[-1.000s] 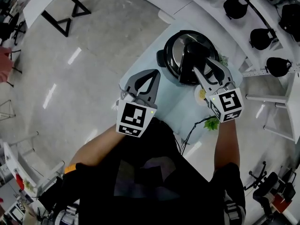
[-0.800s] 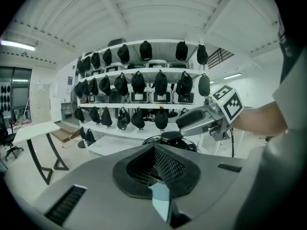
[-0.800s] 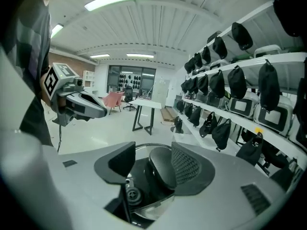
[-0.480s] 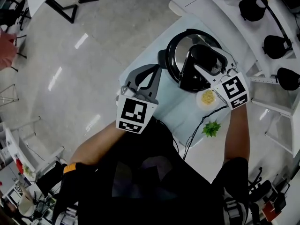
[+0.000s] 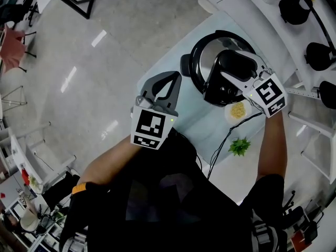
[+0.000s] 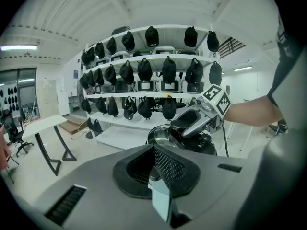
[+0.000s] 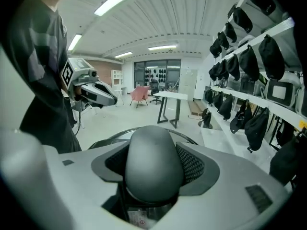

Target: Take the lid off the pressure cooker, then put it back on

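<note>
The black pressure cooker (image 5: 195,67) stands on a small pale table (image 5: 194,114), with its steel lid (image 5: 207,49) on. My right gripper (image 5: 227,67) reaches over the lid from the right. Its jaws stand wide on either side of the lid's rounded dark handle (image 7: 153,166), and I see no pad pressing on it. My left gripper (image 5: 176,77) hovers shut and empty left of the cooker, above the table's near-left part, apart from the pot. The left gripper view shows the cooker (image 6: 160,135) ahead with the right gripper (image 6: 192,123) over it.
A small plate of yellow food (image 5: 238,110) and a green plant sprig (image 5: 240,146) lie right of the cooker, with a black cable (image 5: 223,140) running past them. Curved white shelves of black caps (image 5: 294,9) ring the far side. Shiny floor lies to the left.
My right gripper has come down over the lid and its jaws have spread around the handle. My left gripper has sunk a little and stayed shut.
</note>
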A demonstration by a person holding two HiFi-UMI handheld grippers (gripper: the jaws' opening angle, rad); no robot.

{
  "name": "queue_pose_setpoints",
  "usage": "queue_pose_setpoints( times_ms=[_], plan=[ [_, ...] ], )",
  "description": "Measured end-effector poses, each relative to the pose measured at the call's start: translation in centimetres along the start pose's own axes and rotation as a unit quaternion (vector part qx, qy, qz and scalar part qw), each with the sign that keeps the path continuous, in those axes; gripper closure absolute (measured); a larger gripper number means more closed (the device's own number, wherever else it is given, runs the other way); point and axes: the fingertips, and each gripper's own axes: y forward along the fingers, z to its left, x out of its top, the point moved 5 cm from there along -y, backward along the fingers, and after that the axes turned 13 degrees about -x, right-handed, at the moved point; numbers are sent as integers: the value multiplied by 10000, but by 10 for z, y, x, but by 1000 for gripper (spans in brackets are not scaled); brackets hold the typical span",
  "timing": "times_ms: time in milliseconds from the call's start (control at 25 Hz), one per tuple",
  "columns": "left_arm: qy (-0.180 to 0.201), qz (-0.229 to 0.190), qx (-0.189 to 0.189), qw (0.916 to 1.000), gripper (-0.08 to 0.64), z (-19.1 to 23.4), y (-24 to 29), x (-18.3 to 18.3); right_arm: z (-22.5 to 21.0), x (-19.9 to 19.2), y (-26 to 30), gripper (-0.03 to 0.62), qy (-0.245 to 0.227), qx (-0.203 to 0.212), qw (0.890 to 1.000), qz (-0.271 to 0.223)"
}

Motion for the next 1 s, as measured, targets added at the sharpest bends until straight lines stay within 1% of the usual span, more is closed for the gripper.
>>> queue_pose_setpoints(
  times_ms=[280, 600, 800, 920, 1000],
  plan=[
    [5, 22, -23, 10000, 552, -8, 6, 2, 1, 1, -1, 293, 81, -177, 9997, 170],
    [39, 29, 30, 10000, 552, -13, 4, 3, 0, -3, 6, 296, 411, -556, 9972, 282],
    [54, -18, 58, 10000, 552, -15, -2, 3, 2, 0, 6, 296, 334, -661, 9966, 352],
    [71, -65, 23, 10000, 552, -16, -7, 4, 5, 11, 2, 296, 158, -747, 9965, 339],
    [80, -98, -7, 9999, 552, -17, -11, 4, 8, 17, -3, 296, 138, -792, 9963, 316]
  ],
)
